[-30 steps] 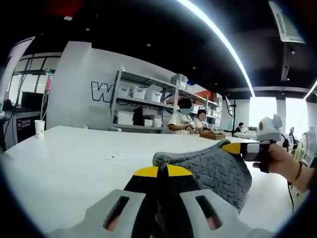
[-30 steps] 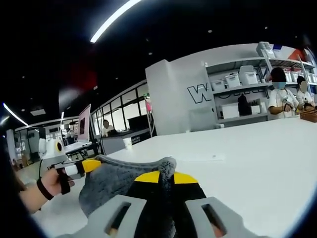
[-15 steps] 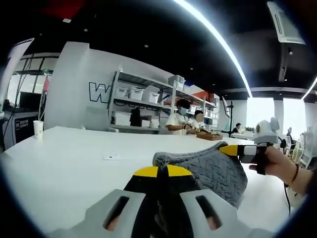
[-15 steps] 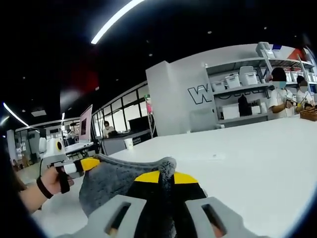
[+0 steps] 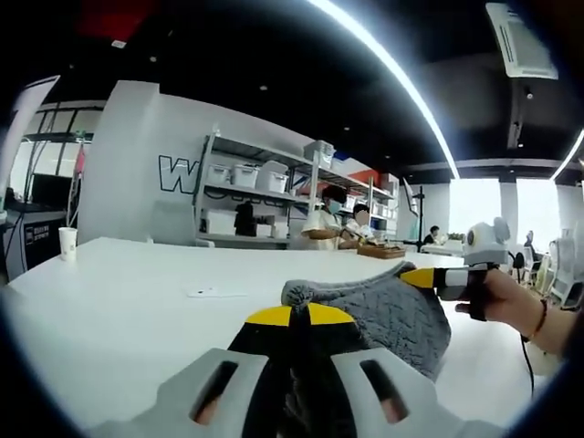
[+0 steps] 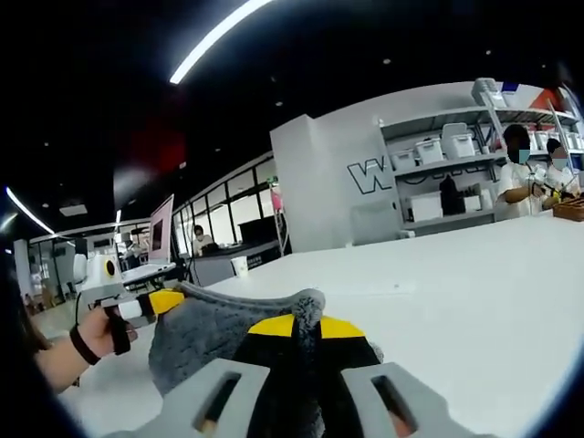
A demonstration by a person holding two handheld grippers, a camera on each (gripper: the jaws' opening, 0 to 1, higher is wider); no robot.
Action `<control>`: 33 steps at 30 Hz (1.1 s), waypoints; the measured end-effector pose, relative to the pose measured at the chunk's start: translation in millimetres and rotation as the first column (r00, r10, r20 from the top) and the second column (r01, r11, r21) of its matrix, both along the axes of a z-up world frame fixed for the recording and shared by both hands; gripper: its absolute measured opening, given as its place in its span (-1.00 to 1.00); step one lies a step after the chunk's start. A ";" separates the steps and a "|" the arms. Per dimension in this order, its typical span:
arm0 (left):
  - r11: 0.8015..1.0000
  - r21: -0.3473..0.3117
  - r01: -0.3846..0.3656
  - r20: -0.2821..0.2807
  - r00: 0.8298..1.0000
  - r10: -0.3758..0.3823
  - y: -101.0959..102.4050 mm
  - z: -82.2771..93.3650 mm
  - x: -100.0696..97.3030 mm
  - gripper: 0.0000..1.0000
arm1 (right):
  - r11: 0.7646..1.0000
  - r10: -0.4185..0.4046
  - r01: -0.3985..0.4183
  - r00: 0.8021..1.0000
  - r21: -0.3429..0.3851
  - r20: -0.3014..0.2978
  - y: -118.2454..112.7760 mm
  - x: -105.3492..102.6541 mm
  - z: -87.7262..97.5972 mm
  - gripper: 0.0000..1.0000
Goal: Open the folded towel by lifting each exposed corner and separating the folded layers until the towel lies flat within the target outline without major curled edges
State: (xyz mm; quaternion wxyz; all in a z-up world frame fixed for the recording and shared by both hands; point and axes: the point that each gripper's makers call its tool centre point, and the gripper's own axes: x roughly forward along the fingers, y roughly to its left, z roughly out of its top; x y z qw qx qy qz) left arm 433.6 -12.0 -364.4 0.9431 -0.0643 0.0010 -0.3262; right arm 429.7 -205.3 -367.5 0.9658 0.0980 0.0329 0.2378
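A grey quilted towel (image 5: pixel 388 315) hangs stretched above the white table (image 5: pixel 119 301), held up at two corners. My left gripper (image 5: pixel 294 315) is shut on one corner, whose grey tip pokes up between its yellow-tipped jaws. In the left gripper view the right gripper (image 5: pixel 429 276) holds the far corner from the right, with a hand around its handle. In the right gripper view my right gripper (image 6: pixel 306 324) is shut on its corner of the towel (image 6: pixel 205 333), and the left gripper (image 6: pixel 160 302) pinches the other end at the left.
A paper cup (image 5: pixel 67 243) stands at the table's far left edge, and a small white slip (image 5: pixel 208 293) lies on the tabletop. Shelving with white bins (image 5: pixel 265 196) lines the back wall, where people work. A monitor (image 6: pixel 157 233) stands beyond the table.
Both views have shifted slightly as the hands move. The towel stays stretched between the two shut grippers, a little higher off the table.
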 end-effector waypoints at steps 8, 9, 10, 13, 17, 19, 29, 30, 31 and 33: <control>1.000 0.023 0.002 0.023 1.000 -0.002 -0.9 1.8 -5.6 -0.95 | 1.000 0.003 -0.003 1.000 -0.028 0.020 0.9 -4.1 0.4 -1.00; 1.000 0.021 0.003 0.023 1.000 -0.003 -0.9 2.0 -6.0 -0.95 | 1.000 0.001 -0.001 1.000 -0.030 0.024 0.5 -5.1 0.3 -1.00; 1.000 0.018 0.002 0.025 1.000 -0.003 -0.6 2.2 -6.2 -0.95 | 1.000 0.004 -0.003 1.000 -0.018 0.024 0.3 -5.8 0.7 -1.00; 1.000 0.020 0.003 0.025 1.000 -0.004 -0.1 2.0 -7.2 -0.95 | 1.000 0.008 -0.008 1.000 -0.014 0.023 0.7 -6.8 0.8 -1.00; 1.000 0.025 0.012 0.039 0.999 -0.013 -1.5 5.1 -12.2 -0.95 | 0.999 0.001 0.000 1.000 -0.044 0.026 0.1 -8.2 -1.3 -1.00; 0.999 0.030 0.011 0.045 0.999 -0.012 -1.5 6.6 -13.5 -0.95 | 0.999 0.004 -0.003 1.000 -0.040 0.027 0.2 -10.0 -1.5 -1.00; 1.000 -0.006 0.028 0.037 0.999 -0.028 -0.5 6.2 -18.4 -0.95 | 0.999 0.006 -0.005 0.999 -0.032 0.040 0.1 -16.4 0.6 -1.00; 1.000 -0.001 0.026 0.038 0.999 -0.025 0.0 6.0 -18.2 -0.95 | 1.000 0.007 -0.006 0.999 -0.030 0.039 0.5 -16.8 0.6 -1.00; 1.000 0.006 0.023 0.042 0.999 -0.024 0.0 5.9 -18.5 -0.96 | 0.999 0.006 -0.004 0.999 -0.035 0.044 0.5 -17.5 0.9 -1.00; 1.000 0.002 0.028 0.048 0.998 -0.028 -0.5 6.7 -22.3 -0.96 | 0.999 0.004 -0.003 0.999 -0.032 0.047 0.3 -19.1 1.6 -1.00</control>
